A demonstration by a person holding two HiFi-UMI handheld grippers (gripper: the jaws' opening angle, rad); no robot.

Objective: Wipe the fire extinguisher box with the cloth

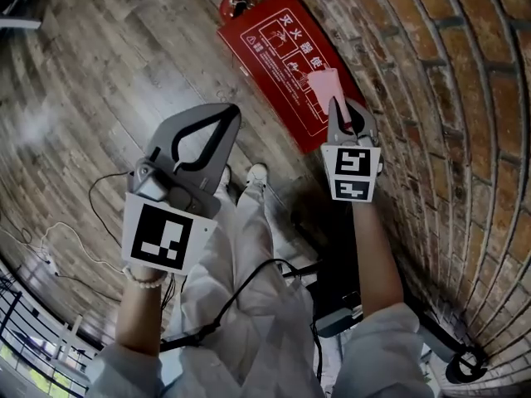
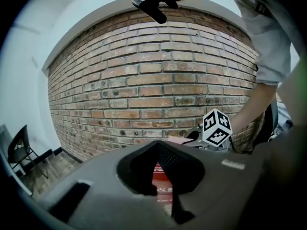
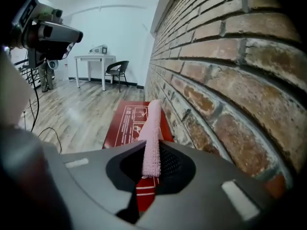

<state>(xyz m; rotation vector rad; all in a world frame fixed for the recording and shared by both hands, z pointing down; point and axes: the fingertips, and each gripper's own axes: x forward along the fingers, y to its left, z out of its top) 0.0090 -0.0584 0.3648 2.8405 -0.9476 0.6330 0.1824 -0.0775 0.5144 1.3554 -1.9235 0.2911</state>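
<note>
the right tongs (image 3: 152, 150) are pinching a pink cloth (image 3: 152, 128), rolled narrow, which sticks out forward past their tips. in the head view they sit right of centre, with the cloth (image 1: 323, 84) over the lower right part of the red fire extinguisher box (image 1: 274, 52); i cannot tell whether cloth and box touch. the left tongs (image 2: 157, 146) are pressed together at the tips with nothing held, left of centre in the head view, above the wooden floor (image 1: 108, 65). the box lies flat on that floor in the upper middle, alongside the brick wall (image 1: 448, 98). a red extinguisher (image 1: 236, 2) shows at its far end, near the top edge.
</note>
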